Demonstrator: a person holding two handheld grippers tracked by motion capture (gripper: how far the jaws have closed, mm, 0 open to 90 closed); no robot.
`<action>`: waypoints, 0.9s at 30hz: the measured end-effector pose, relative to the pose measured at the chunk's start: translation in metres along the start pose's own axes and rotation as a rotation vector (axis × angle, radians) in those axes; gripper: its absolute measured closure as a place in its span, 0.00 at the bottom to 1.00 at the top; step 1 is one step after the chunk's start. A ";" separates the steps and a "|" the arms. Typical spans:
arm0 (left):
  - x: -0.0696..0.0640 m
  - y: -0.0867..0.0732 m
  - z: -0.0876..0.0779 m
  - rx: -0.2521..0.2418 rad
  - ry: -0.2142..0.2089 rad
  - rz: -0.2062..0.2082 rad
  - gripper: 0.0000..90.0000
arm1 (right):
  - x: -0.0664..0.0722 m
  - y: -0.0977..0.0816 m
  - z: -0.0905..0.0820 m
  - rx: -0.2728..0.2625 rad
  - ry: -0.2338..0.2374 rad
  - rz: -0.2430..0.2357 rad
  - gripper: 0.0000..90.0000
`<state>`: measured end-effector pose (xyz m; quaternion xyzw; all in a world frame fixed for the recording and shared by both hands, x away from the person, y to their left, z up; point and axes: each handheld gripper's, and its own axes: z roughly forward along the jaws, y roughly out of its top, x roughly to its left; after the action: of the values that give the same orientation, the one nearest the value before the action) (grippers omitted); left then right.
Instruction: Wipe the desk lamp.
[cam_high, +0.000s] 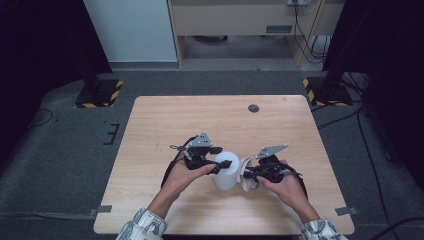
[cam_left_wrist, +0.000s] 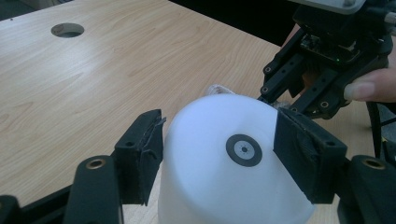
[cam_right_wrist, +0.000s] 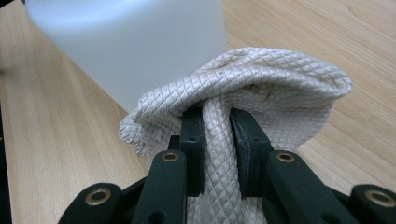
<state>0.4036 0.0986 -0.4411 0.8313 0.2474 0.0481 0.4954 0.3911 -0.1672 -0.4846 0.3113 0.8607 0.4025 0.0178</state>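
**Inspector:** White plastic, one cup (cam_high: 226, 170), stood upside down near the middle of the wooden table (cam_high: 165, 120). Was it gripped?

**Assistant:** Yes. The left gripper view showed the left gripper (cam_left_wrist: 219, 151) with its jaws set about halfway apart, one pad pressed on each side of the cup's wall. That same view showed a dark ring mark (cam_left_wrist: 243, 150) on the upturned base, which the high view was too distant to resolve.

**Inspector:** And the other side?

**Assistant:** The right gripper (cam_right_wrist: 217, 140) had its jaws nearly together, pinching a fold of one white quilted cloth (cam_right_wrist: 261, 88). The right gripper view showed the diamond weave and the cloth bunched against the cup's side; from above it appeared merely as a pale lump just beside the cup.

**Inspector:** Count?

**Assistant:** One cup, one cloth, two grippers, two hands, one round hole (cam_high: 253, 108) in the tabletop towards its far edge.
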 end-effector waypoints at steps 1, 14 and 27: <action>-0.001 0.001 0.000 0.003 0.013 0.012 0.33 | 0.000 0.000 -0.001 -0.002 -0.002 0.002 0.84; 0.012 -0.003 -0.048 -0.062 0.122 0.017 0.18 | -0.021 0.018 -0.016 -0.044 -0.070 0.005 0.84; 0.062 -0.056 -0.075 -0.001 0.269 -0.115 0.17 | -0.061 0.075 0.025 0.048 -0.087 -0.003 0.83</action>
<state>0.4129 0.2088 -0.4606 0.8017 0.3587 0.1310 0.4598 0.4860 -0.1473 -0.4625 0.3277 0.8689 0.3678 0.0482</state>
